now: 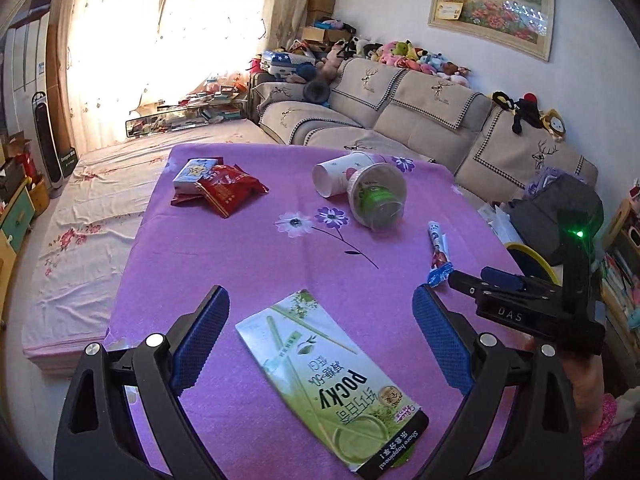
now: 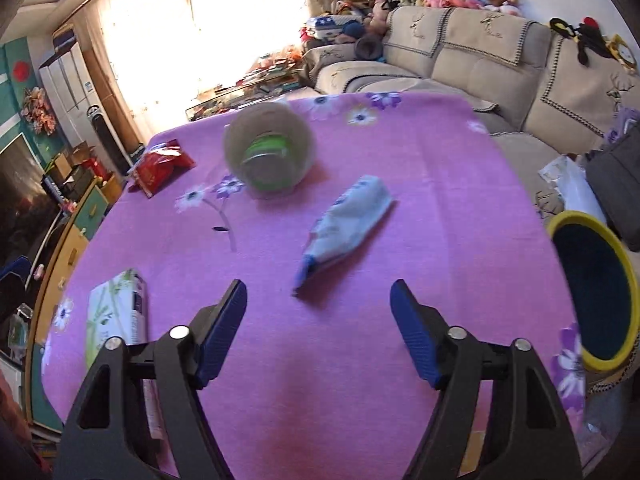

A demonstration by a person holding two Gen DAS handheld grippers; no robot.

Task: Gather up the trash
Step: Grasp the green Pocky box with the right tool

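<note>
Litter scattered across purple flowered tablecloth; both grippers empty, jaws spread: left gripper over near flat green Pocky box, right gripper facing crumpled white-blue wrapper, yellow-rimmed bin right.

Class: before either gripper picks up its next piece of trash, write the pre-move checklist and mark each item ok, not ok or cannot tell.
1. Left gripper jaws open, empty: ok.
2. Right gripper jaws open, empty: ok.
3. Pocky box lies between the left jaws: ok.
4. Blue-and-white wrapper lies just ahead of the right jaws: ok.
5. Yellow-rimmed bin mouth unobstructed: ok.
6. Tipped clear cup empty of liquid: cannot tell.
</note>
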